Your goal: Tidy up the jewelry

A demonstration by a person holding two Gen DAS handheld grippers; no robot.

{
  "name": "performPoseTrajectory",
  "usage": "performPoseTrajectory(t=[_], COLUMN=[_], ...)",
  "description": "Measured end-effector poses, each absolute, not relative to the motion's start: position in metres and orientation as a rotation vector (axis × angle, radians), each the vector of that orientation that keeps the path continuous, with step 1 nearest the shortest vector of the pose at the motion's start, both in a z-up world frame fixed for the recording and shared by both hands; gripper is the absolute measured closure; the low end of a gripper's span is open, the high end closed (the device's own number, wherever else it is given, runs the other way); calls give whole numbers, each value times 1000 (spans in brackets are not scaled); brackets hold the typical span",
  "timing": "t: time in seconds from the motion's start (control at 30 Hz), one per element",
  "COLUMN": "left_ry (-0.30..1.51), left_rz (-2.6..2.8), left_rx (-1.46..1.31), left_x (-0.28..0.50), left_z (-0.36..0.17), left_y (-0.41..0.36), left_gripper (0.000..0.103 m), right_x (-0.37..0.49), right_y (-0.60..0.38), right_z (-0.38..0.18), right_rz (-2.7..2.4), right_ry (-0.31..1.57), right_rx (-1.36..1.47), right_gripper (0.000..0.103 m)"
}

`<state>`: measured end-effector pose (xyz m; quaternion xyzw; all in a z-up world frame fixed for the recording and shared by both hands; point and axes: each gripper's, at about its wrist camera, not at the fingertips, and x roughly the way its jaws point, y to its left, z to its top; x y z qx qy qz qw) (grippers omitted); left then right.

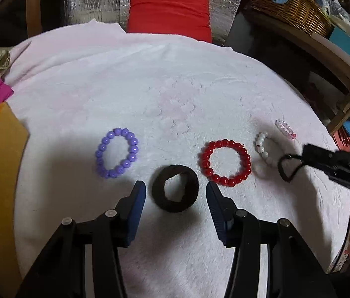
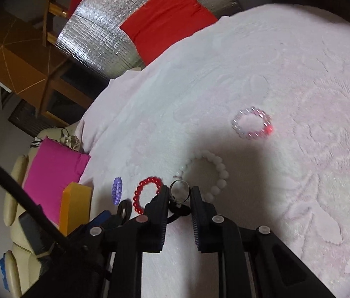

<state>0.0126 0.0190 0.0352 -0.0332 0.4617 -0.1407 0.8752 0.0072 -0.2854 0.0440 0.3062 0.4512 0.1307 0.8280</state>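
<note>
1. Left wrist view: the left gripper is spread wide and grasps nothing; a dark fuzzy hair tie lies on the white fleece blanket between its blue fingertips, touching neither.
2. Same view: the purple bead bracelet lies left of the hair tie and the red bead bracelet right of it, then the white bead bracelet and the clear pink bracelet.
3. Same view: the right gripper enters from the right with a thin black elastic loop at its tip.
4. Right wrist view: the right gripper is narrowed, clenched on the thin black elastic loop. A small ring shape sits just ahead of the fingertips; whether it belongs to the loop cannot be told.
5. Right wrist view only: the full circles of the white bead bracelet and the clear pink bracelet.
</note>
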Motion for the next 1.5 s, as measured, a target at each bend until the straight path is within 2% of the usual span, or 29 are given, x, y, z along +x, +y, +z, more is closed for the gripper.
performPoseTrajectory(t=[0.13,0.17,0.2,0.27,0.37,1.1,1.5], left_ry=[981,980,979,976,973,766,681], left_rz=[-298,-298,-289,-278,-291,-148,59], left_rx=[-94,-93,-82,-84,-110,-167,-250], left_x=[18,18,19,18,16,-65,-126], left_z=[26,25,24,24,26,103,128], left_y=[15,14,12,13,18,76,167], left_gripper=[54,61,64,81,90,91,91], right_x=[1,0,1,-1,-2,-16,-30], right_y=[-287,-288,-287,-287,-285,-199,-90], right_z=[41,39,39,38,39,63,101], right_rz=[277,279,280,279,290,415,558], right_ry=[976,981,984,985,984,854,783], right_rx=[632,636,637,625,619,506,410], right_gripper=[84,84,84,84,84,84,84])
